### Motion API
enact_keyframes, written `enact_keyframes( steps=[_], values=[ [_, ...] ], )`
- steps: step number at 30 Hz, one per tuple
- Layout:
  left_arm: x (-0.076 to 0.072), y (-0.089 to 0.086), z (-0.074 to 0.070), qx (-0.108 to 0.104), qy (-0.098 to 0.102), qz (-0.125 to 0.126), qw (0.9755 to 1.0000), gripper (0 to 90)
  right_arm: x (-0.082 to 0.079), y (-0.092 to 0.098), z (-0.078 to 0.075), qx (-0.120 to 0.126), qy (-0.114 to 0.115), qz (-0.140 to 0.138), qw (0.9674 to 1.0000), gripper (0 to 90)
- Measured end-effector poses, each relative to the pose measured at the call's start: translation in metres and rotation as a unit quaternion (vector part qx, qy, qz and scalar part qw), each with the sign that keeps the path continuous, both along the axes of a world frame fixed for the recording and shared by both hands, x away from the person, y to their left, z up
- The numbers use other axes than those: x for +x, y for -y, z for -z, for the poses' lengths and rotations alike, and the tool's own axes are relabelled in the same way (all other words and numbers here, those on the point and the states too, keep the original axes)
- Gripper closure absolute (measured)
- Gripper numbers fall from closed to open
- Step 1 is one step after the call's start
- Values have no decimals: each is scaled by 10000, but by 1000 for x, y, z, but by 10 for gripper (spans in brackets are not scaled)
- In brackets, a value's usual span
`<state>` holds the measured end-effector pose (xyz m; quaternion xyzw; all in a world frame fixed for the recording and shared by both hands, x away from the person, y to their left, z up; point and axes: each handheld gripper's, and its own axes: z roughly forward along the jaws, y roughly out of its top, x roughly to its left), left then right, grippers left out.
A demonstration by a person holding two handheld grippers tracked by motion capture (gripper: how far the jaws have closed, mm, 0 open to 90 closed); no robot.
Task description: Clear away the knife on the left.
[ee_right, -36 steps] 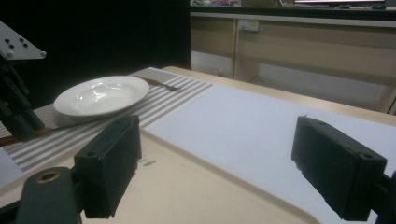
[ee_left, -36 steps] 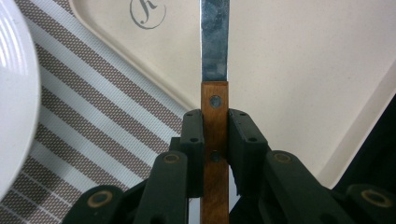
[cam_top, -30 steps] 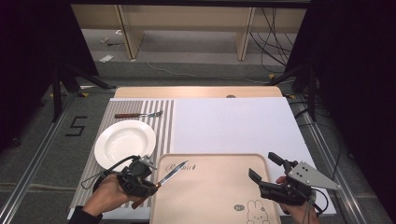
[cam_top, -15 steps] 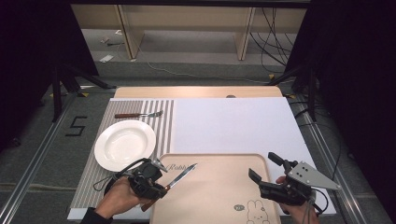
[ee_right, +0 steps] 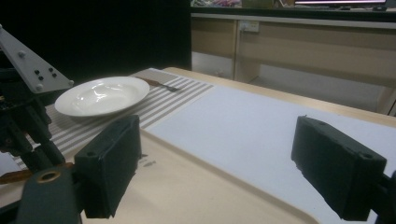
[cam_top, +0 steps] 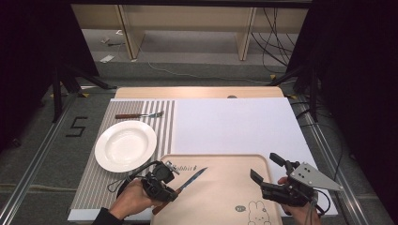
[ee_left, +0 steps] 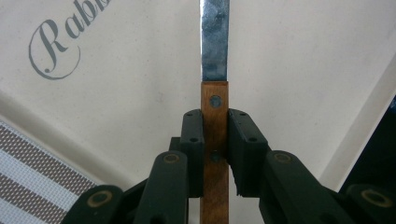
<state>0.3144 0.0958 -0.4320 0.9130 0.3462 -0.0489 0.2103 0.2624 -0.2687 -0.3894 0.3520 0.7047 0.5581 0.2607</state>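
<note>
A knife [cam_top: 185, 183] with a brown wooden handle and steel blade lies over the left part of the beige tray [cam_top: 225, 161]. My left gripper [cam_top: 165, 191] is shut on its handle [ee_left: 214, 135], the blade [ee_left: 215, 42] pointing away over the tray. My right gripper [cam_top: 267, 169] hovers open over the tray's right edge, its wide-apart pads [ee_right: 112, 163] holding nothing. A white plate [cam_top: 126, 145] rests on the striped placemat [cam_top: 94, 187], and a fork [cam_top: 139, 115] lies behind it. The plate [ee_right: 102, 95] and fork [ee_right: 161, 84] also appear far off in the right gripper view.
A white sheet [cam_top: 234, 126] covers the table behind the tray. The tray carries a "Rabbit" script [ee_left: 60, 42] and a rabbit drawing [cam_top: 256, 208]. The left gripper's grey plate [ee_right: 32, 65] appears at the left of the right gripper view. Cabinets [cam_top: 187, 23] stand beyond the table.
My left gripper has shifted right and toward the near edge with the knife, so the blade reaches farther over the tray. The right gripper has stayed put.
</note>
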Motion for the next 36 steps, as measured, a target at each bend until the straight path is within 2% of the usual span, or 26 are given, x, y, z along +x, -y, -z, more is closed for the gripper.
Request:
enact_keyframes(
  steps=[3,6,10,15,17,21,23,26,30,31,36],
  values=[
    [-1,3,3,44,50,2,10000,767,0,0,0,0,4,-2,10000,170],
    [-3,6,7,54,-35,71,10000,767,0,0,0,-3,8,-5,10000,170],
    [-4,10,9,3,-111,5,9999,767,0,0,0,9,4,-5,10000,171],
    [-7,15,16,151,-184,86,9997,767,0,0,0,14,4,-14,10000,170],
    [-7,16,18,107,-270,48,9996,767,0,0,-1,37,15,-18,10000,171],
    [-9,18,21,246,-210,33,9995,766,1,-1,1,20,-48,-18,10000,170],
    [-8,19,22,244,-247,40,9994,765,0,-1,0,23,8,-52,10000,170],
    [-9,19,25,381,-202,61,9991,764,1,-1,1,35,-38,-33,10000,170],
    [-8,17,26,324,-206,19,9993,755,-1,-1,-1,28,13,-42,10000,171],
    [-8,17,25,264,-213,16,9994,748,0,-1,0,28,14,-46,10000,171],
    [-8,14,15,-80,-59,59,9999,517,-1,-1,0,7,2,-37,10000,171]
  ],
)
